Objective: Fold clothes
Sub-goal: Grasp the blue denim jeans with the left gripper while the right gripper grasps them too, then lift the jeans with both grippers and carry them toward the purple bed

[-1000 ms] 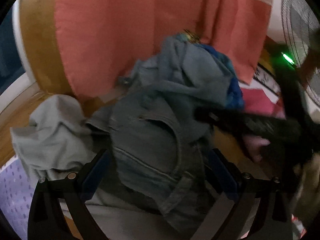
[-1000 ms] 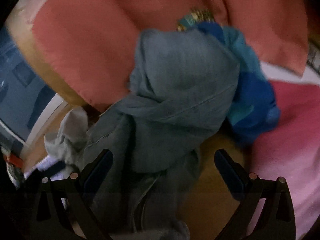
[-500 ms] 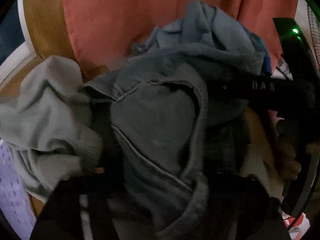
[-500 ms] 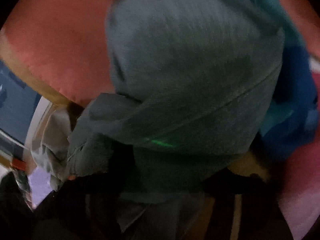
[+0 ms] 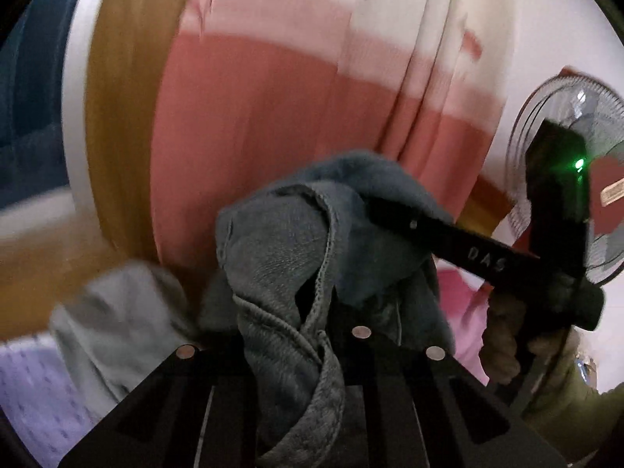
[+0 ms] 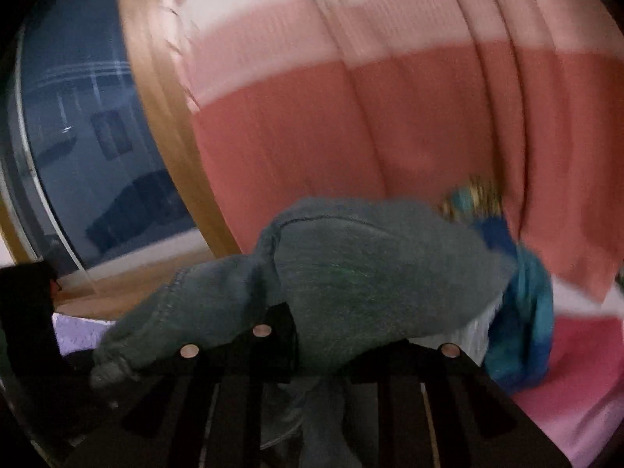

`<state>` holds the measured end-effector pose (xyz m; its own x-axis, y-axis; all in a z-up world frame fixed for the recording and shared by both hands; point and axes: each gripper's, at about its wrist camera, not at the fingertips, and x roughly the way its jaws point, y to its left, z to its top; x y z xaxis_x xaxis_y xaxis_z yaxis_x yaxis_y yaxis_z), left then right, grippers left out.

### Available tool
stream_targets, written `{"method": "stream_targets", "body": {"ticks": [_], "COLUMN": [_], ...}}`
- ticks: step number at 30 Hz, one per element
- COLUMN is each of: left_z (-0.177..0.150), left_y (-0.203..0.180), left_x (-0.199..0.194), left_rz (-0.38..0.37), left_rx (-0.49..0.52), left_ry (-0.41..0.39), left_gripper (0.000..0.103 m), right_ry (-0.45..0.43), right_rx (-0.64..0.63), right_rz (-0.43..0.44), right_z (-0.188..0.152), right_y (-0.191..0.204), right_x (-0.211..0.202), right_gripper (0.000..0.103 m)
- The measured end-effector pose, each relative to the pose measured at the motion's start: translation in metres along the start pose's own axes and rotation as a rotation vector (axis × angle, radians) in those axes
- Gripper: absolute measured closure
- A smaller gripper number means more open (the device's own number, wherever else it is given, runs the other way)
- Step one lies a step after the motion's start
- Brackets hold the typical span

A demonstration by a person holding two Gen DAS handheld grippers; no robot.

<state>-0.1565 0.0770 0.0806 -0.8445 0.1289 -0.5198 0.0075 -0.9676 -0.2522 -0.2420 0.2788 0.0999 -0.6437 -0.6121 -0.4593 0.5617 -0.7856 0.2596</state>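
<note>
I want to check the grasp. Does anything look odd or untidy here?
The grey denim garment hangs bunched and twisted between both closing grippers, left gripper and right gripper, not spread flat. Other clothes lie crumpled behind.

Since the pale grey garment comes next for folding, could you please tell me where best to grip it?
Take the pale grey garment by its bunched upper edge, coming from above: it lies crumpled left of the denim jeans, with that ridge standing free.
</note>
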Motion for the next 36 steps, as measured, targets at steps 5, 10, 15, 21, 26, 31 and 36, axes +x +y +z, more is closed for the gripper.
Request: {"method": "stream_targets", "body": {"ticks": [5, 10, 15, 21, 26, 31, 36], "left_z": [0.019, -0.016, -0.068, -0.089, -0.095, -0.103, -0.113], "left_y": [0.021, 0.069, 0.112, 0.112, 0.122, 0.127, 0.126], "left_x": [-0.047, -0.052, -0.036, -0.024, -0.018, -0.006, 0.017], "left_rz": [0.03, 0.103, 0.138, 0.147, 0.143, 0.148, 0.123], "left_rx": [0.009, -0.093, -0.185, -0.163, -0.199, -0.195, -0.178], "left_ry": [-0.103, -0.041, 0.084, 0.143, 0.172, 0.208, 0.268], "left_gripper": [0.093, 0.093, 0.093, 0.082, 0.082, 0.072, 0.064], "right_ry": [-0.014, 0.191, 0.336, 0.347, 0.272, 0.265, 0.373], "right_rx": [-0.211, -0.299, -0.215, -0.098, 0.182, 0.408, 0.506], "right_rz": [-0.034, 0.013, 0.036, 0.045, 0.029, -0.018, 0.03], "right_z": [0.025, -0.029, -0.095, -0.102, -0.087, -0.07, -0.067], "right_y": [0.045, 0.104, 0.122, 0.096, 0.019, -0.06, -0.085], "right_x": [-0.012, 0.035, 0.067, 0.034, -0.008, 0.006, 0.073], "right_gripper": [0.085, 0.076, 0.063, 0.059, 0.036, 0.034, 0.034]}}
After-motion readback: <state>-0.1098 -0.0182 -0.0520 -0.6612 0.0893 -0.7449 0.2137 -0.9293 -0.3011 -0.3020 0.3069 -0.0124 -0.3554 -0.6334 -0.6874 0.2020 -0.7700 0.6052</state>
